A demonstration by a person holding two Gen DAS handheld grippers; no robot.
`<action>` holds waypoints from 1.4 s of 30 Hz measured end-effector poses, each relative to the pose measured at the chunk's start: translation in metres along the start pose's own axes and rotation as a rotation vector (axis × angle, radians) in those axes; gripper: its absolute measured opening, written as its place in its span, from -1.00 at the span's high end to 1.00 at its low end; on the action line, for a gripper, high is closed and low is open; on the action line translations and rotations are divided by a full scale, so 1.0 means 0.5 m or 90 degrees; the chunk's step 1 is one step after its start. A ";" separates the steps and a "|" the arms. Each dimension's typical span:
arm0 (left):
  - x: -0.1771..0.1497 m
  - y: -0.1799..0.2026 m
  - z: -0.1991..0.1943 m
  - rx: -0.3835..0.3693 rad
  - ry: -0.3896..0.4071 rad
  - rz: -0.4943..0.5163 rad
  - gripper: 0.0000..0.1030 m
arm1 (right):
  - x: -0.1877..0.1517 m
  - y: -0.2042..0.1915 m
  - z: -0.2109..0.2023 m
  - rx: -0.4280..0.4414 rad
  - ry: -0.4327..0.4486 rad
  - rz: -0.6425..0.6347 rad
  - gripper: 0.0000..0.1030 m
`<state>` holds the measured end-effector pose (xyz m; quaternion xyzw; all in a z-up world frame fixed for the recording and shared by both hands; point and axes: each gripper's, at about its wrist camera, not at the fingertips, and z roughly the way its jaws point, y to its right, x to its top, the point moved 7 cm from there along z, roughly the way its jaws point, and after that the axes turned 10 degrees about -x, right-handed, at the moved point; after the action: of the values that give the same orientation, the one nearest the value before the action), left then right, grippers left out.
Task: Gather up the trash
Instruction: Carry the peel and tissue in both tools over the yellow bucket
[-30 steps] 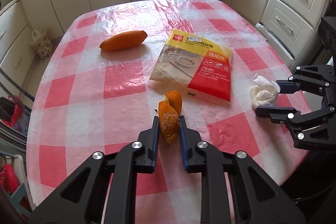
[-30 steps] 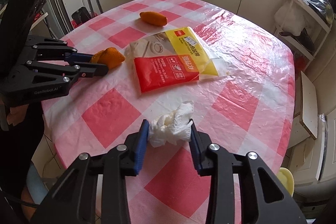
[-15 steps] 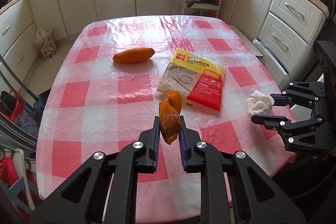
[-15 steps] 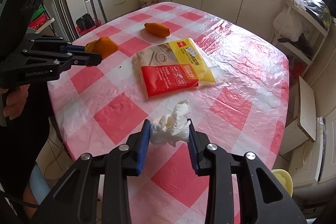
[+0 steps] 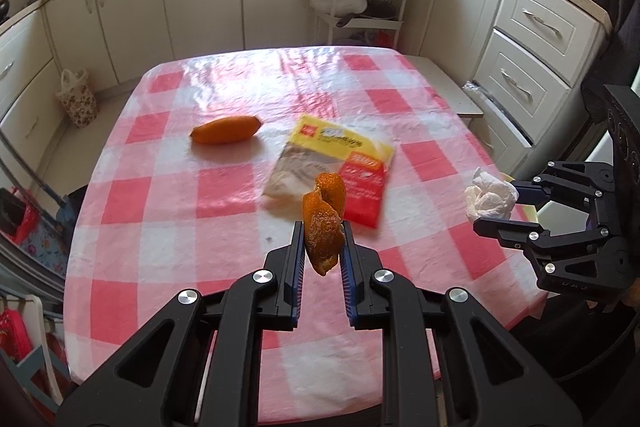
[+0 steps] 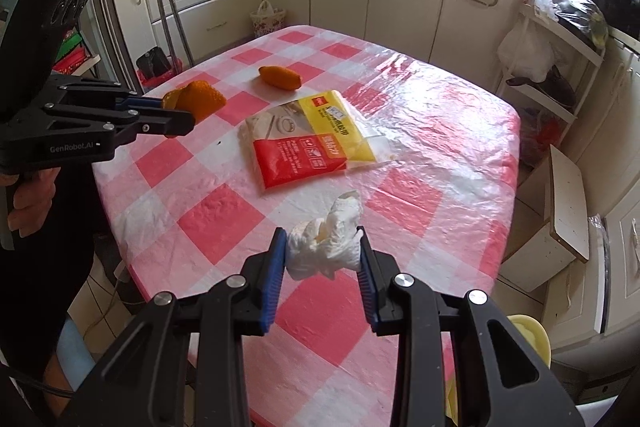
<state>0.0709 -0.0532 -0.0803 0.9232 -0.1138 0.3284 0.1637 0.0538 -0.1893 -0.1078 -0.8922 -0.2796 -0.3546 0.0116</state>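
Showing two pieces of trash lifted clear of the checked tablecloth (image 5: 168, 195): curled orange peel (image 5: 323, 223) pinched between the blue pads of the left gripper (image 5: 321, 247), crumpled white tissue (image 6: 326, 247) squeezed between the pads of the right gripper (image 6: 322, 255), both hanging in the air above the near edge of the table. Left behind on the cloth: a red-and-yellow plastic packet (image 6: 304, 143) near the middle, and beyond it an elongated orange object (image 5: 226, 129), fruit or peel, not distinguishable. Judged as the carry-away step; best done by keeping both grips firm and level, since the peel is caught only along its lower part and the tissue is soft and could slip if the pads slacken; also by keeping the two grippers well apart while moving off the table. Not visible: any trash bin with certainty; a pale yellow round rim (image 6: 528, 335) below the table's near corner, cut off by the right gripper's body, possibly a container. Background counters blurred and distorted at the frame edges; packet lettering too small to read.
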 end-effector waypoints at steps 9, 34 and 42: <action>0.025 0.081 0.021 -0.025 0.001 0.037 0.68 | -0.022 0.038 -0.022 -0.024 0.008 0.021 0.34; 0.090 0.381 0.104 -0.120 0.004 0.147 0.68 | -0.182 0.304 -0.128 -0.179 -0.004 0.175 0.34; 0.100 0.446 0.142 -0.137 -0.005 0.168 0.68 | -0.195 0.341 -0.123 -0.213 0.004 0.212 0.33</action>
<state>0.0786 -0.2901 -0.0492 0.8787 -0.2693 0.3291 0.2168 0.0441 -0.3945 -0.0939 -0.9143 -0.0661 -0.3922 -0.0770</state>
